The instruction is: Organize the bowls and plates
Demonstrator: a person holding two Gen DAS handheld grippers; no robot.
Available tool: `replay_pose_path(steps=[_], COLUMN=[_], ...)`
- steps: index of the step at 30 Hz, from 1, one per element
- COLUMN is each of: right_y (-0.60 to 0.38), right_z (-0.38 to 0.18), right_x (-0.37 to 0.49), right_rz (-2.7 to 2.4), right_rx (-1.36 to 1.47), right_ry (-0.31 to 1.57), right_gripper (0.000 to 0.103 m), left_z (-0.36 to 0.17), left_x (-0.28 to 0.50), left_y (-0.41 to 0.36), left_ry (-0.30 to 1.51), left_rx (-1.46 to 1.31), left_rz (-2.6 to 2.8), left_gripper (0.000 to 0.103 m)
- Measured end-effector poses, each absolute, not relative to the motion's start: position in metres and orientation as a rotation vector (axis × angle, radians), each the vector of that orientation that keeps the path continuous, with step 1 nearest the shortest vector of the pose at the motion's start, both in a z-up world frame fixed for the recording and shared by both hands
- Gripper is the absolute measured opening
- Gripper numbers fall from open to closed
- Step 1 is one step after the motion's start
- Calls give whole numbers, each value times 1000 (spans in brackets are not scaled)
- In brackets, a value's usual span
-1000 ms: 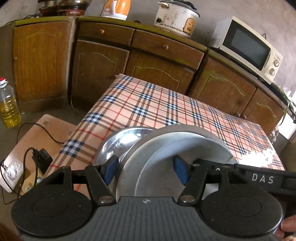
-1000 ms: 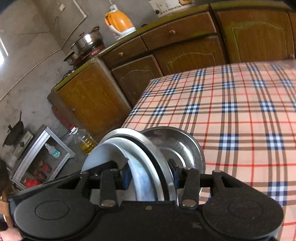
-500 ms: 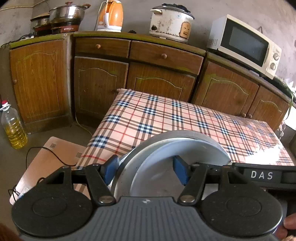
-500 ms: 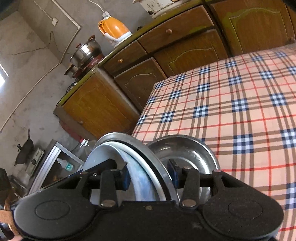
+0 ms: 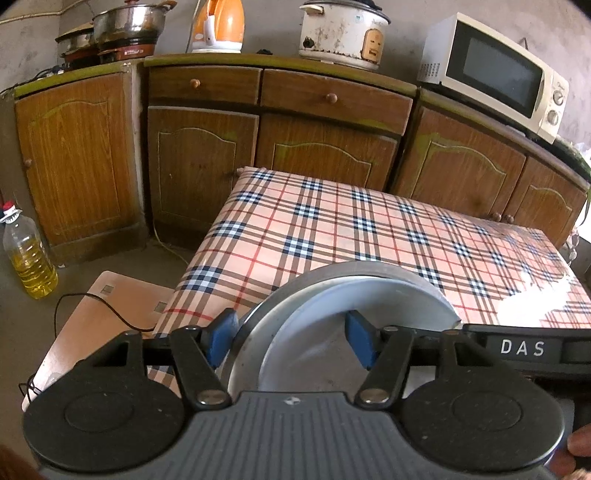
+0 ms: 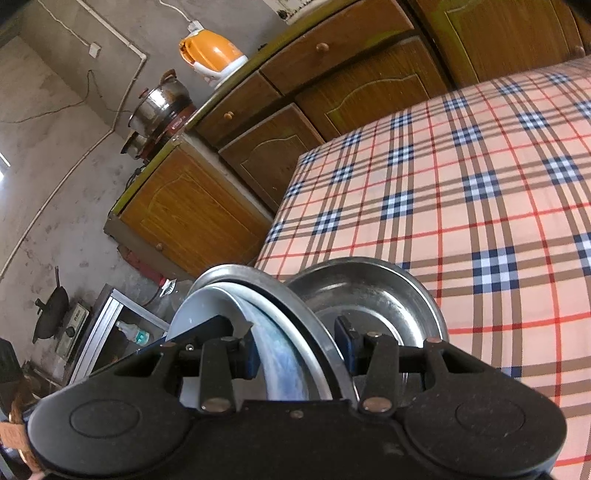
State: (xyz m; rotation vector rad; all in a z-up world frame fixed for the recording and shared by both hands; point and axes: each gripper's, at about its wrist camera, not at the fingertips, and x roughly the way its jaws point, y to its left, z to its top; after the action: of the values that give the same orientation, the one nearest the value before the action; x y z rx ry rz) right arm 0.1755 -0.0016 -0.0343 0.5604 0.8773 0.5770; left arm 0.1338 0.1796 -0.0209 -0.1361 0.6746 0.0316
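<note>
Left gripper (image 5: 291,341): blue pads either side of a stack tilted on edge, a white plate (image 5: 332,332) nested in a steel plate (image 5: 251,332); the left pad lies against the steel back, the right pad stands apart inside the white plate, so a grip cannot be told. Right gripper (image 6: 295,349): jaws narrow, pads clamped across the rims of the same white plate (image 6: 199,314) and steel plate (image 6: 280,295). Just behind, a steel bowl (image 6: 373,291) rests flat at the near left corner of the checked table (image 6: 461,184). Wooden cabinets (image 5: 207,162) line the wall beyond, bearing a microwave (image 5: 495,74), rice cooker (image 5: 340,31) and orange kettle (image 6: 210,51)
</note>
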Motion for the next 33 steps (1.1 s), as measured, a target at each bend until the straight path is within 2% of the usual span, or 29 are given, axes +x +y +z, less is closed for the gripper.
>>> replay_pose_path(steps=[23, 25, 33], right_y=[6, 6, 4], right_z=[-53, -54, -57], right_x=[189, 190, 192], right_rz=[594, 585, 561], right_rx=[473, 466, 383], right_ry=[911, 918, 929], right_gripper=[49, 50, 50], left_z=[-47, -50, -47], left_x=[144, 143, 136], left_y=[176, 175, 177], left_ry=[707, 707, 683], left_rx=[-96, -95, -97], left_rz=[51, 46, 64], left_gripper=[65, 56, 56])
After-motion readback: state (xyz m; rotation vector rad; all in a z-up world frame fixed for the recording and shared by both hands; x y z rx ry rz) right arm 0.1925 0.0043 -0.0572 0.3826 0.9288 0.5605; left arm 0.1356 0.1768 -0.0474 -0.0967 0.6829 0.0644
